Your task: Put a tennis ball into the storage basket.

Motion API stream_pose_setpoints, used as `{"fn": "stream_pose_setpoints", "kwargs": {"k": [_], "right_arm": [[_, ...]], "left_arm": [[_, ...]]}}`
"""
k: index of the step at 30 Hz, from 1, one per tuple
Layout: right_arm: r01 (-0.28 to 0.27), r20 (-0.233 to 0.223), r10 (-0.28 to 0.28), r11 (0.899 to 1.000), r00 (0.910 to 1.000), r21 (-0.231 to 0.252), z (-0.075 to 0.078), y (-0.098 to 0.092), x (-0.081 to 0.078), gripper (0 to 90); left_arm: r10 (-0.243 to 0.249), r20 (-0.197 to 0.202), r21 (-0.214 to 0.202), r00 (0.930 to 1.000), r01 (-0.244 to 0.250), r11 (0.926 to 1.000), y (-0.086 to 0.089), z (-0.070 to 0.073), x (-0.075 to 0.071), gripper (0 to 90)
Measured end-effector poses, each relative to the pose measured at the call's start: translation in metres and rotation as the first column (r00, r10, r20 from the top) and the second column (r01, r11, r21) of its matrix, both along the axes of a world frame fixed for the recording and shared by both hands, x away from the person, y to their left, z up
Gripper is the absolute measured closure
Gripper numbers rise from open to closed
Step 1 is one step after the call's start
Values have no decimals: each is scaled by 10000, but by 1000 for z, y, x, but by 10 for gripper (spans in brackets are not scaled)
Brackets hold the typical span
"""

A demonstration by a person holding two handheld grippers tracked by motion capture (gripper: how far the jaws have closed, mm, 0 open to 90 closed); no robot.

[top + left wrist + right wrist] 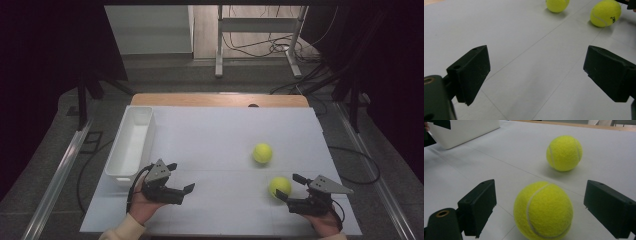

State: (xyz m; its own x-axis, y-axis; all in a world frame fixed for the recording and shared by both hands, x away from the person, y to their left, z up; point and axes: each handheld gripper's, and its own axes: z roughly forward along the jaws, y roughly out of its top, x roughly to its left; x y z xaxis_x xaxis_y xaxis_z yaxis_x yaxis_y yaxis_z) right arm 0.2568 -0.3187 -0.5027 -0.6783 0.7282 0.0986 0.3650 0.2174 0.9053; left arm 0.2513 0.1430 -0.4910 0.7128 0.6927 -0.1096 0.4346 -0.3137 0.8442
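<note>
Right gripper [289, 188] lies low at the table's near right, held from below by the right hand [325, 221], jaws spread wide on either side of the near tennis ball [280, 186], not touching it. Far tennis ball [262, 153] sits just beyond on the white table sheet [215, 135]. Left gripper [181, 177], jaws spread and holding nothing, rests in the left hand [141, 207] beside the white bin [131, 142], angled toward the balls.
</note>
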Motion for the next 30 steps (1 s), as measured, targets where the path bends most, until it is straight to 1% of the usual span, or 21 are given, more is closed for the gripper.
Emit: {"fn": "stream_pose_setpoints", "kwargs": {"k": [7,10,13,17,30], "right_arm": [[-11,9,11,10000,10000,16,0,0,0,113],[12,-19,-12,10000,10000,-15,0,0,0,114],[19,-26,-19,10000,10000,-26,0,0,0,114],[-14,-39,14,10000,10000,-42,1,0,0,115],[29,-9,-29,10000,10000,-61,0,-1,0,115]], "left_arm": [[-63,-37,-10,10000,63,10000,-9,5,8,79],[-163,-60,2,9998,163,9999,-15,7,12,80],[-231,-133,67,9996,232,9997,-18,8,15,82],[-308,-105,130,9995,310,9994,-24,10,20,81],[-571,-239,224,9981,576,9981,-37,12,30,81]]}}
